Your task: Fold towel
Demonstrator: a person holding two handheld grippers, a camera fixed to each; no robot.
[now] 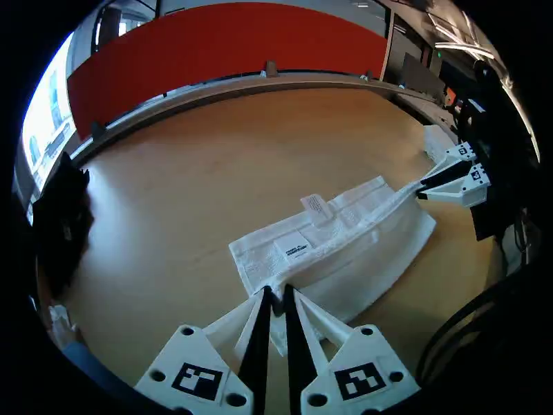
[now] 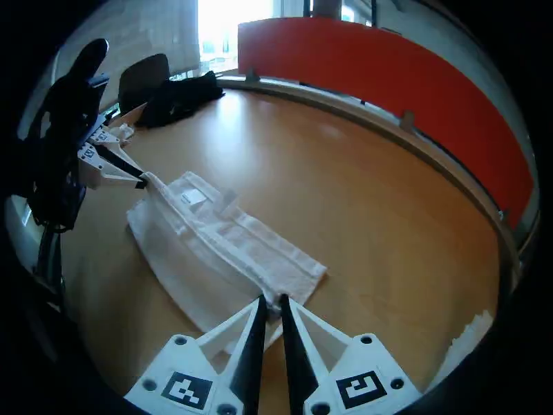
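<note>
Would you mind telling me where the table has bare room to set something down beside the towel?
The widest bare stretch of table lies between the towel and the red divider. It is crowded along the near edge, where the left gripper and right gripper each pinch a towel end, and at its end by the black bundle.

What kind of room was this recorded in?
Probably an office or meeting room: a broad wooden table with the towel on it, a red divider panel along its far edge, and an office-type chair by bright windows.
</note>
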